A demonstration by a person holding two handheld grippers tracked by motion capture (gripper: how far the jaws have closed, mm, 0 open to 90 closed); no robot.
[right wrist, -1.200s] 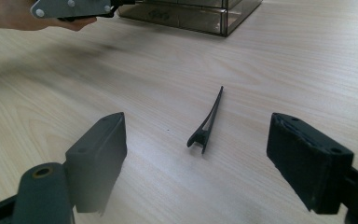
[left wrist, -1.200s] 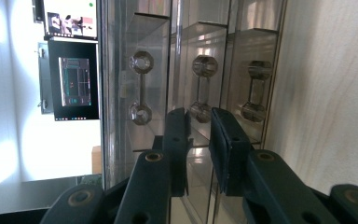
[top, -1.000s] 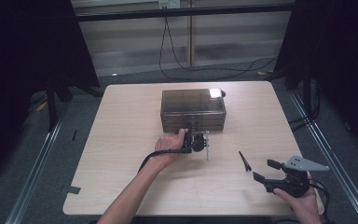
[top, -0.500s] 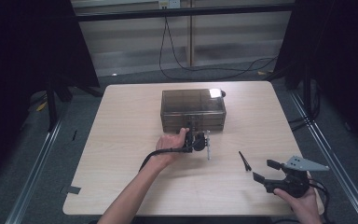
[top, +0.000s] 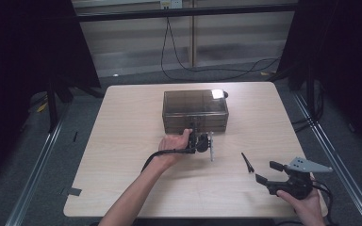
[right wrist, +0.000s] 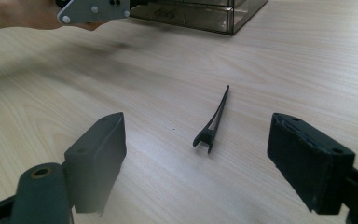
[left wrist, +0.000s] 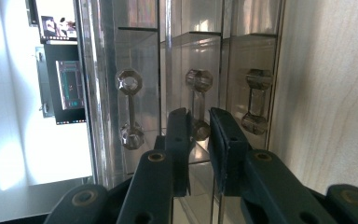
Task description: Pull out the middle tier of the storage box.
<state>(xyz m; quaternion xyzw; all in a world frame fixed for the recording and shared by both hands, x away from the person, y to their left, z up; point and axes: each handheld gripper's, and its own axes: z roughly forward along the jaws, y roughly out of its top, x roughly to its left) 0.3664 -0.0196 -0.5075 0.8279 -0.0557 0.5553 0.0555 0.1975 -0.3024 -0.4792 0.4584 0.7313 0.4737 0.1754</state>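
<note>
Left gripper view: the left tongs [left wrist: 199, 140] nearly closed around the middle drawer handle [left wrist: 198, 103] of the smoky drawer box [top: 195, 111]; drawer apparently unopened. Right tongs [right wrist: 214, 158] wait spread wide before the black hair clip [right wrist: 213, 122] on the table [top: 122, 155], not yet picked up.

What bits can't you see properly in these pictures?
- Inside the drawer box: smoky walls in the high view hide any contents.
- Middle drawer handle: in the left gripper view the left gripper covers its lower end, so contact is unclear.
- Black clip: too small in the high view for detail.
- Right gripper: the bottom edge cuts its jaws.
</note>
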